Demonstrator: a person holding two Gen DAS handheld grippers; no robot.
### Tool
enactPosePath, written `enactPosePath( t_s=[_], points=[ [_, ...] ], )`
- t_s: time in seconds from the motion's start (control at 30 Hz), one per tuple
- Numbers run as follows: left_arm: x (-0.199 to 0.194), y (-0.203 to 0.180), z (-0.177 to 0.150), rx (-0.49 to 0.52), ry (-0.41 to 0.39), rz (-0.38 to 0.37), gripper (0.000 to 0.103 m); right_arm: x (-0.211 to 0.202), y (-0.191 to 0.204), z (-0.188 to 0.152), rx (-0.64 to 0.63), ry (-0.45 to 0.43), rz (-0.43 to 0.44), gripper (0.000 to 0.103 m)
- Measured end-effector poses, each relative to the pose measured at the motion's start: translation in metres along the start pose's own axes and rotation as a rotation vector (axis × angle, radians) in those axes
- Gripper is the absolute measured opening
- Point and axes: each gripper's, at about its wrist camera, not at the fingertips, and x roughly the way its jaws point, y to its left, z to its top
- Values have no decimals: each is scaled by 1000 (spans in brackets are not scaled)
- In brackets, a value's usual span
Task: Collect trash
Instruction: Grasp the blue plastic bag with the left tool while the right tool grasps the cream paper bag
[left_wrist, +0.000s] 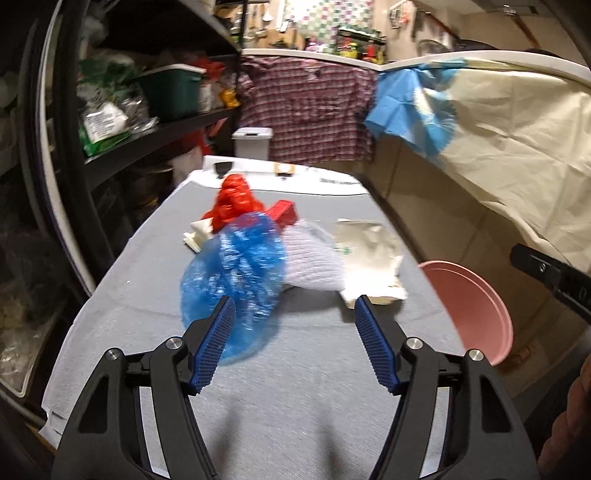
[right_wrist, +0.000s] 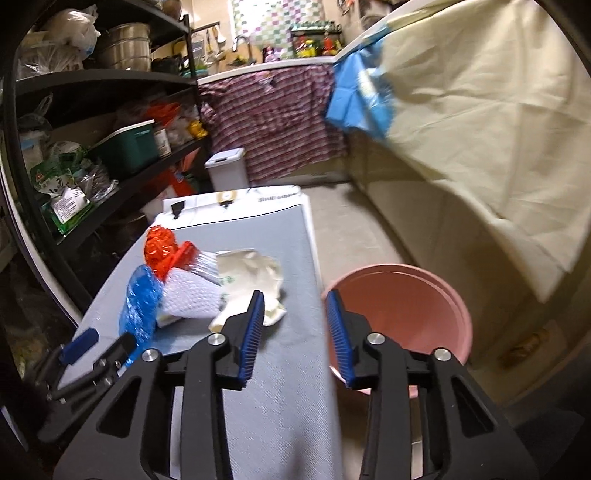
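Blue, red and white trash wrappers (left_wrist: 236, 273) are being left piled on the grey table (left_wrist: 295, 387), beside the pink bucket (right_wrist: 402, 306), both left gripper (left_wrist: 295, 332) and right gripper (right_wrist: 295, 325) being held released and empty, label print unreadable.

We see the blue bag (left_wrist: 236, 280) smeared by blur, its near edge hidden behind the left fingers (left_wrist: 216, 347). Behind it, the red wrapper (left_wrist: 236, 203) is partly covered. Right of it, the pink bucket (left_wrist: 476, 310) hides below the worktop (left_wrist: 295, 387) edge.
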Motion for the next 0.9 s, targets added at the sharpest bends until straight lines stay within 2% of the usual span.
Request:
enactPosePath(
  t_s=[0.13, 0.3, 0.47, 0.6, 0.7, 0.8, 0.83, 0.9],
  points=[
    [20, 14, -2, -33, 36, 54, 66, 38, 6, 0, 41, 66, 41, 35],
    [41, 28, -5, -62, 76, 90, 66, 88, 5, -14, 163, 216, 137, 36],
    [56, 28, -9, -52, 105, 98, 66, 125, 0, -31, 313, 339, 251, 45],
    [67, 29, -11, -46, 127, 102, 66, 143, 0, -40, 380, 392, 287, 46],
    [73, 31, -11, -51, 140, 102, 66, 150, 1, -41, 400, 398, 294, 45],
    [78, 34, -10, -60, 152, 106, 66, 153, 1, -39, 395, 398, 286, 35],
    [79, 34, -10, -61, 154, 108, 65, 153, 1, -39, 392, 398, 283, 28],
    [81, 35, -11, -62, 163, 110, 59, 152, -2, -39, 394, 394, 277, 17]
  ],
)
